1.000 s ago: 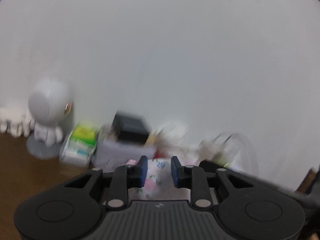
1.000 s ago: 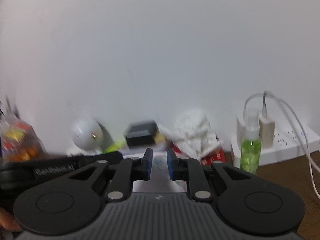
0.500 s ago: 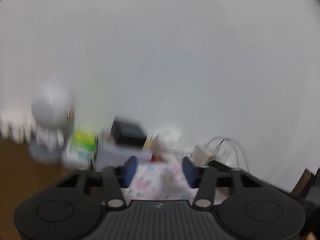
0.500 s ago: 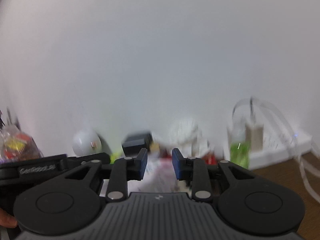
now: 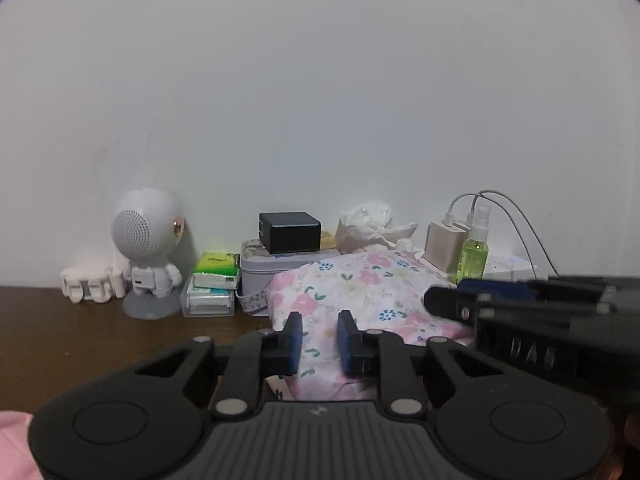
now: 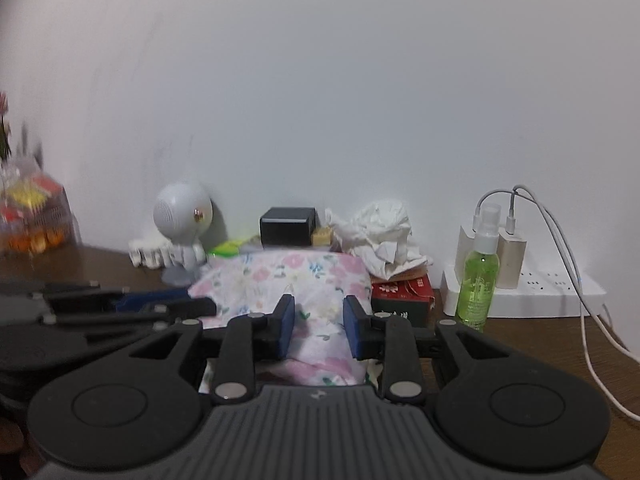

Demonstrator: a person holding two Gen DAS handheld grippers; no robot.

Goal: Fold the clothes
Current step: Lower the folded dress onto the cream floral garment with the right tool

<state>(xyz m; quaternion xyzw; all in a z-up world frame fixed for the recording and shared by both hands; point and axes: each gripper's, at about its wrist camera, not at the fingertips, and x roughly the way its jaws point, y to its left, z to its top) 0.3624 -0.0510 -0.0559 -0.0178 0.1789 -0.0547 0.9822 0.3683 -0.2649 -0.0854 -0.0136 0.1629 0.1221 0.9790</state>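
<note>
The floral garment (image 5: pixel 360 292) lies bunched in a mound on the brown table (image 5: pixel 80 320), at 12 o'clock from both grippers and pressed against the clutter along the wall. The left gripper (image 5: pixel 319 338) stands with its blue pads parted by a narrow gap, cloth visible between and beyond them; whether the pads touch the fabric I cannot tell. The right gripper (image 6: pixel 318 326) is likewise parted, slightly wider, with fabric rising in the gap, and grips nothing firmly as far as can be seen. Risk, as a judgement: the mound abuts the green spray bottle (image 6: pixel 478 276) at 2 o'clock, the tissue box (image 6: pixel 400 296) and the patterned tin (image 5: pixel 260 280) carrying a black box (image 5: pixel 290 232); a pull on the cloth could topple the bottle or drag the charger cables (image 6: pixel 560 248). The two grippers sit close together and could collide. A shallow pinch may let the fabric slip out.
</note>
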